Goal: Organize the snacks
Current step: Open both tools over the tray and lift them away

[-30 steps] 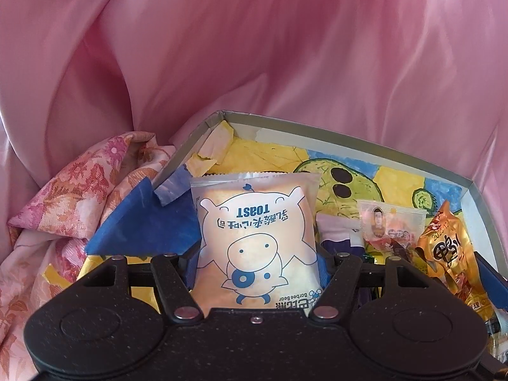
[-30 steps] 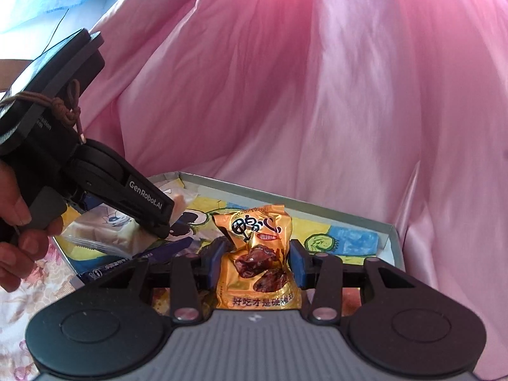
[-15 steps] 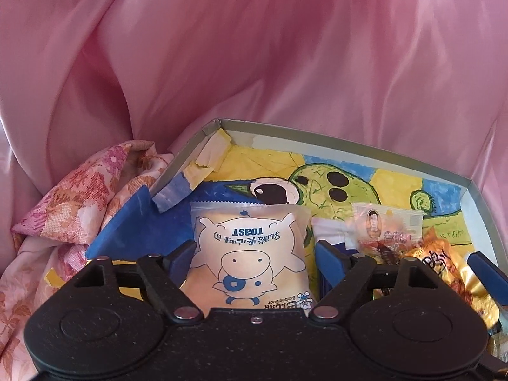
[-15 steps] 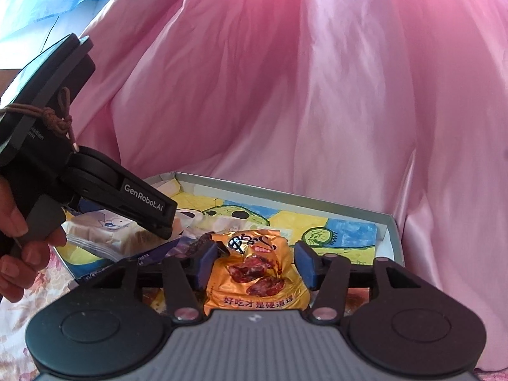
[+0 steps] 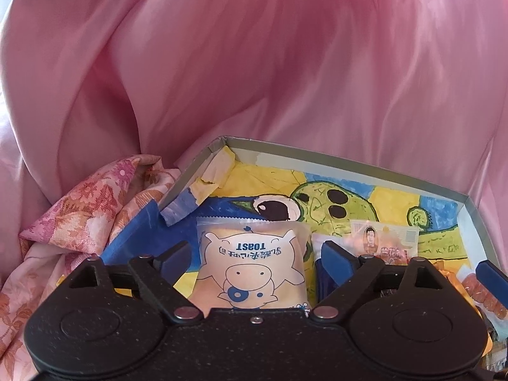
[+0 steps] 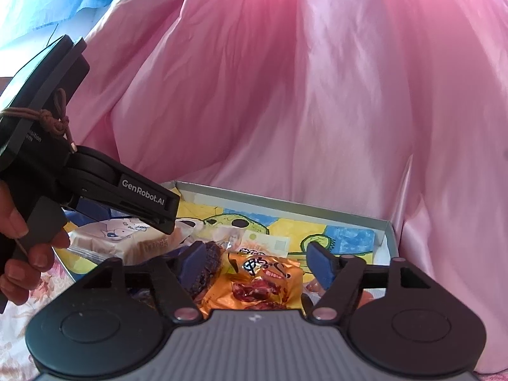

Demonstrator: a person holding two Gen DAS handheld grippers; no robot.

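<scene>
Inside the painted box (image 5: 355,162), left tongs (image 5: 257,262) opening around toast packet (image 5: 252,270), right tongs (image 6: 258,265) opening around orange snack bag (image 6: 263,281), neither gripped.

Orange snack packet (image 6: 266,282), pink satin cloth (image 5: 285,79), yellow-blue-green cartoon-lined box (image 5: 349,158).

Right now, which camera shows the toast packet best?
The left wrist camera: the toast packet faces it squarely, its pig picture clear. The right wrist camera shows it only sideways, partly behind the other tool.

Left gripper (image 5: 255,258) fingers opening, right gripper (image 6: 258,262) fingers opening
</scene>
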